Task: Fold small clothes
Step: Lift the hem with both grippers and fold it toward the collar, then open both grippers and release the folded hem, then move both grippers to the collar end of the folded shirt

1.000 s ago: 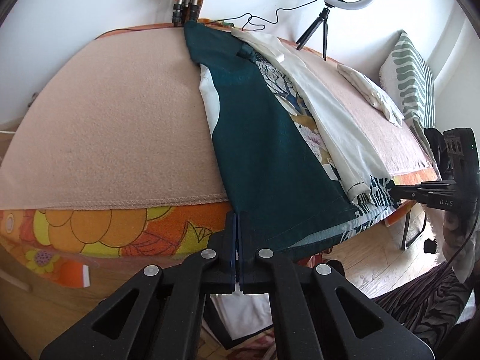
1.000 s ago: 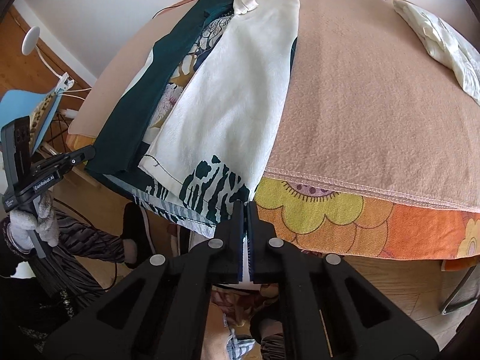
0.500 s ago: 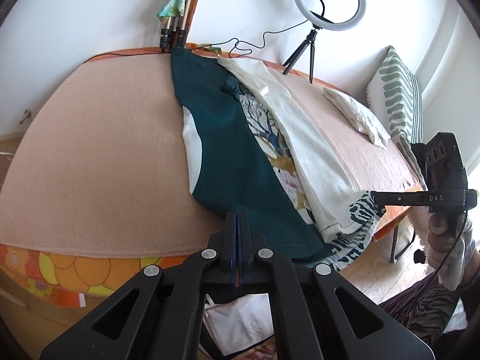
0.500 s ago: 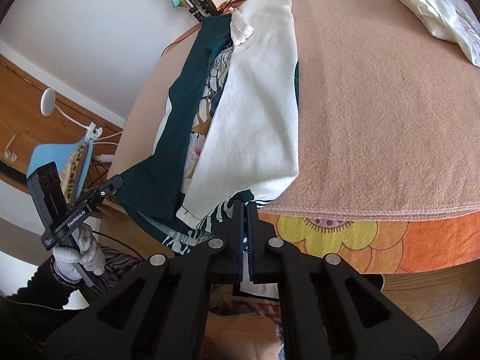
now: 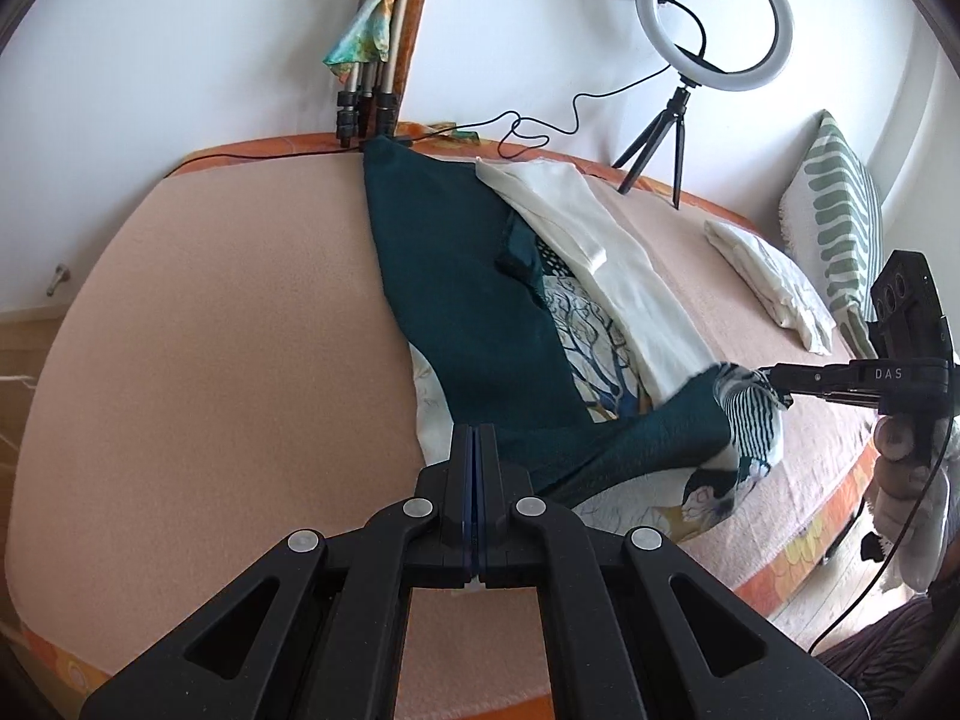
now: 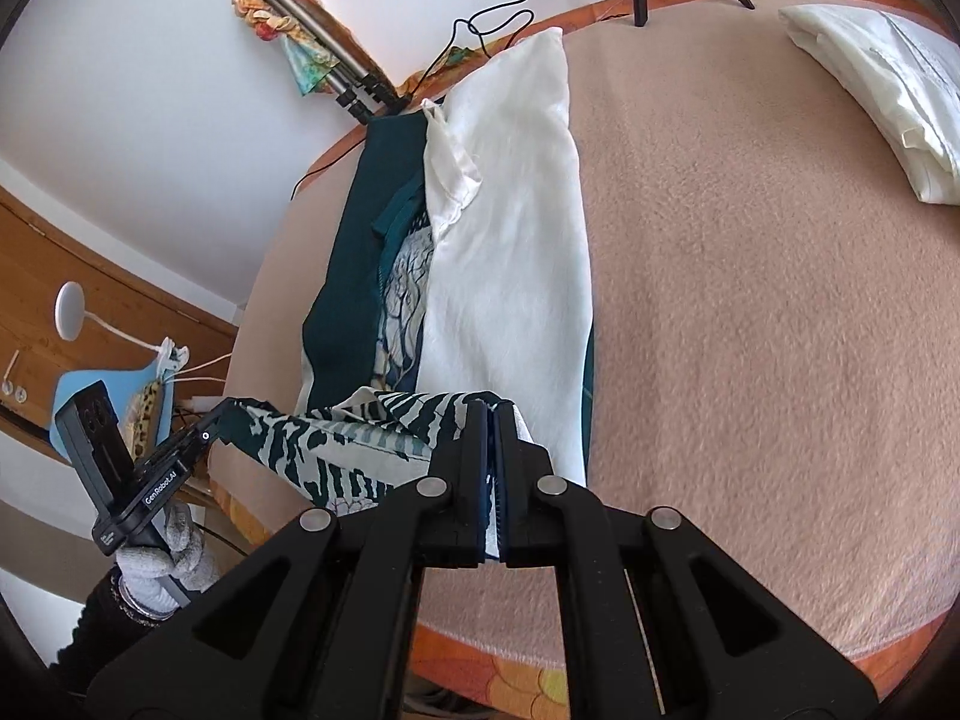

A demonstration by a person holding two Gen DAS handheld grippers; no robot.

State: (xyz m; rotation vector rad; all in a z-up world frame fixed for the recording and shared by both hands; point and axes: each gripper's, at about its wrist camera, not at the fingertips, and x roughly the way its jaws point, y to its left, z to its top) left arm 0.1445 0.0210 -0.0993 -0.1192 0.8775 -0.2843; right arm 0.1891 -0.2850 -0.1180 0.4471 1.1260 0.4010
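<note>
A long garment, dark teal [image 5: 474,324] with a printed white lining [image 5: 594,354] and a cream panel [image 6: 510,252], lies lengthwise on the pink blanket. My left gripper [image 5: 476,438] is shut on the near hem's left corner. My right gripper [image 6: 494,420] is shut on the hem's right corner, where the zebra-striped lining [image 6: 360,438] shows. The hem is lifted and stretched between both grippers above the bed. In the left wrist view the right gripper [image 5: 780,387] holds the striped corner at the right.
A folded white cloth [image 5: 774,282] lies at the far right of the pink blanket [image 5: 240,360], next to a green-striped pillow [image 5: 840,216]. A ring light on a tripod [image 5: 714,24] and folded tripod legs [image 5: 366,90] stand at the back wall. Wooden furniture [image 6: 90,276] lies left of the bed.
Both grippers have lifted the near hem off the bed's edge and carried it forward over the garment. The hem now hangs stretched between them above the blanket.
</note>
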